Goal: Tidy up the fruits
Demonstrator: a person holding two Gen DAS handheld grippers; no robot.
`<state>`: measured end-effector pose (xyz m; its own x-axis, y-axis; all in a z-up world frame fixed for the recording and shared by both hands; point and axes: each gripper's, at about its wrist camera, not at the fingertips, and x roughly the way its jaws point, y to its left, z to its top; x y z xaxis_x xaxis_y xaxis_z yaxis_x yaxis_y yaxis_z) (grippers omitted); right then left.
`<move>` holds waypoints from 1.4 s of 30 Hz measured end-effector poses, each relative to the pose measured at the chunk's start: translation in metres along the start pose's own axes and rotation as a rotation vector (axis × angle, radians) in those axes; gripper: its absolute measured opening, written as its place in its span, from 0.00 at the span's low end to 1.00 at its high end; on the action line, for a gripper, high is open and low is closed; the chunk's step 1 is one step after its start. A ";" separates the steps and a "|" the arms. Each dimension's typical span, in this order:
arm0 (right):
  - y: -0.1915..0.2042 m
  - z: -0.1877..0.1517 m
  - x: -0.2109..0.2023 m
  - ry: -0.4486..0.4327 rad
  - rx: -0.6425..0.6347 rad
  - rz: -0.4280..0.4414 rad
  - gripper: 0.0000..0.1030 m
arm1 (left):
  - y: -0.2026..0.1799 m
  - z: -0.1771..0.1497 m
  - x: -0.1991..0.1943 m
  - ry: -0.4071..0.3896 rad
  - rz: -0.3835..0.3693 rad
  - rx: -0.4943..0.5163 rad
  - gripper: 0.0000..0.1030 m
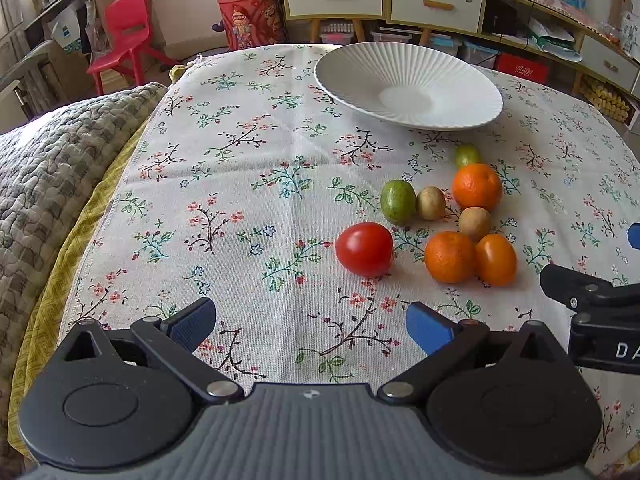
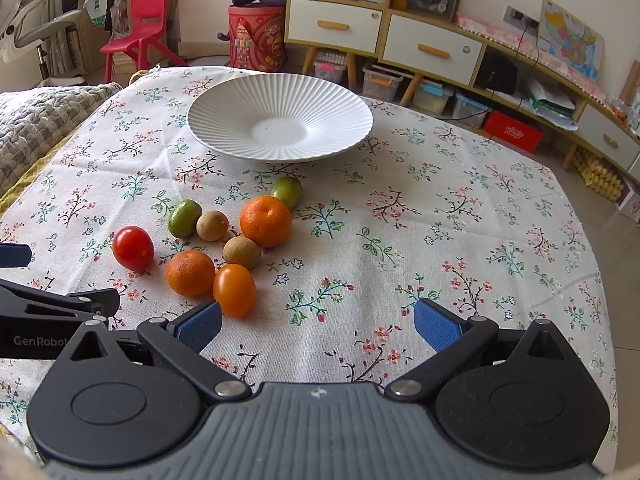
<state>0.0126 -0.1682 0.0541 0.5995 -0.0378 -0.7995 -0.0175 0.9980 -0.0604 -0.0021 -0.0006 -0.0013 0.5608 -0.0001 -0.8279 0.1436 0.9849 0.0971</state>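
Hovering over the floral table, left gripper and right gripper fingers spread wide, holding nothing, fruits clustered on the cloth near the white plate, yellow tomato just beside the right gripper's left finger.

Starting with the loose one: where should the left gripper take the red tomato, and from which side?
Grip the red tomato across its middle, where it is widest. Come from the near side with the open left gripper: the tomato lies apart from the other fruit, with bare cloth on its left and a gap on its right before the orange, so probably both fingers fit.
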 end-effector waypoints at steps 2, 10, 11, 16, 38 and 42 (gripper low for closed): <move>0.000 0.000 0.000 0.000 0.000 0.001 1.00 | 0.000 0.000 0.000 0.000 -0.001 0.000 0.89; 0.000 0.000 0.000 0.000 0.000 0.000 1.00 | 0.000 0.001 -0.001 0.000 -0.001 -0.002 0.89; 0.000 0.000 0.000 0.000 0.000 0.000 1.00 | 0.001 0.001 0.001 0.001 -0.002 -0.002 0.89; 0.000 0.000 0.000 -0.001 0.000 0.002 1.00 | 0.001 0.002 0.000 -0.002 -0.003 -0.001 0.89; -0.003 -0.006 0.004 -0.037 -0.009 0.059 1.00 | 0.005 -0.001 0.013 -0.047 -0.090 0.043 0.89; -0.004 -0.007 0.008 -0.012 -0.011 0.120 0.99 | 0.011 -0.002 0.021 -0.052 -0.136 0.030 0.89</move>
<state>0.0125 -0.1727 0.0437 0.6020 0.0827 -0.7942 -0.0990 0.9947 0.0286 0.0094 0.0106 -0.0187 0.5761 -0.1428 -0.8048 0.2450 0.9695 0.0033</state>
